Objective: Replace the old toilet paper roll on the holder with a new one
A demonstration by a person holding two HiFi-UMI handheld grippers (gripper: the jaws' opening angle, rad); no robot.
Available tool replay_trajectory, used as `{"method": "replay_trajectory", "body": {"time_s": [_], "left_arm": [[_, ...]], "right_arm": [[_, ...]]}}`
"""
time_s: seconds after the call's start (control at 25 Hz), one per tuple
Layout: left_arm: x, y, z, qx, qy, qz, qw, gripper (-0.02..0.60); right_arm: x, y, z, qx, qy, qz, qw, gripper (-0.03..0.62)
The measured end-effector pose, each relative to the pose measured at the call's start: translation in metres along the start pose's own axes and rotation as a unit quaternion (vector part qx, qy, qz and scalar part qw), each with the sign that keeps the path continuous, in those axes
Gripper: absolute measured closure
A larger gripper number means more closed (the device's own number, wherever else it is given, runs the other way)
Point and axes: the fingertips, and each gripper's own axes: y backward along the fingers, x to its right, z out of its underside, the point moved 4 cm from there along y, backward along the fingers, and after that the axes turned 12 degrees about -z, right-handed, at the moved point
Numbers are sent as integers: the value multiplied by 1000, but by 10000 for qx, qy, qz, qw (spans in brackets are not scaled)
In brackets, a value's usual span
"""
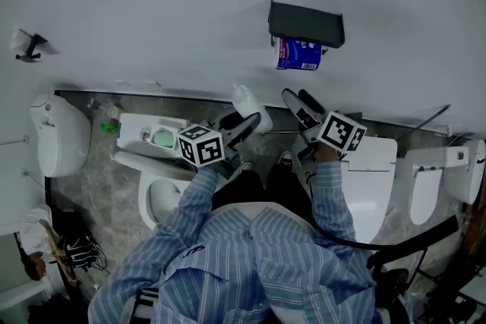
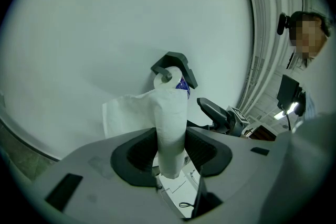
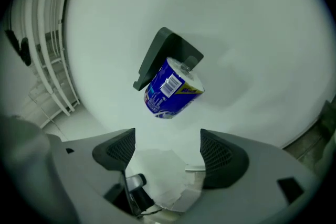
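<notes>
**Wrapped roll on the holder, white paper pinched in the left gripper**

The dark wall holder [image 1: 307,22] sits high on the pale wall, and a toilet paper roll in a blue printed wrapper [image 1: 298,55] hangs under its lid. Seen from the right gripper view, the wrapped roll [image 3: 170,89] hangs tilted beneath the holder [image 3: 167,55], with a barcode label facing out.

The left gripper [image 1: 247,121] points level toward the wall, below and to the left of the holder. Its jaws are drawn in narrow on a squashed wad of white toilet paper [image 2: 170,128]. The wad stands upright between the pads, with a loose sheet spreading off to one side. In the head view that paper [image 1: 247,99] pokes out past the jaw tips.

The right gripper [image 1: 301,104] is just beside it, aimed up at the holder. Its jaws stand wide apart with nothing between them, only the wall and the wrapped roll beyond [image 3: 167,152].

The person, in a striped shirt [image 1: 250,254], stands over a white toilet [image 1: 148,186] on the marbled floor.
</notes>
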Motion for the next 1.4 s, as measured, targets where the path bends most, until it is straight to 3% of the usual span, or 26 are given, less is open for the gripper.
{"method": "replay_trajectory", "body": {"time_s": [0.28, 0.44, 0.48, 0.6, 0.84, 1.08, 1.4], "left_arm": [[6, 2, 27, -296, -111, 154, 9994, 420], [18, 2, 42, -346, -155, 253, 9990, 420], [21, 4, 46, -349, -158, 259, 9989, 420], [29, 10, 57, -370, -164, 227, 9989, 420], [53, 19, 74, -282, -292, 87, 9991, 420], [104, 33, 110, -45, -436, -21, 9990, 420], [179, 73, 194, 137, -336, -192, 9992, 420]], "right_arm": [[-4, 25, 39, -477, 635, 603, 9950, 201], [-9, 39, 52, -575, 810, 726, 9924, 223], [-10, 43, 54, -561, 850, 753, 9919, 257], [-13, 54, 61, -451, 937, 845, 9910, 448], [-20, 84, 75, -672, 1072, 915, 9877, 540], [-32, 144, 96, -800, 1062, 779, 9881, 562], [-55, 230, 142, -962, 1103, 457, 9882, 563]]}}
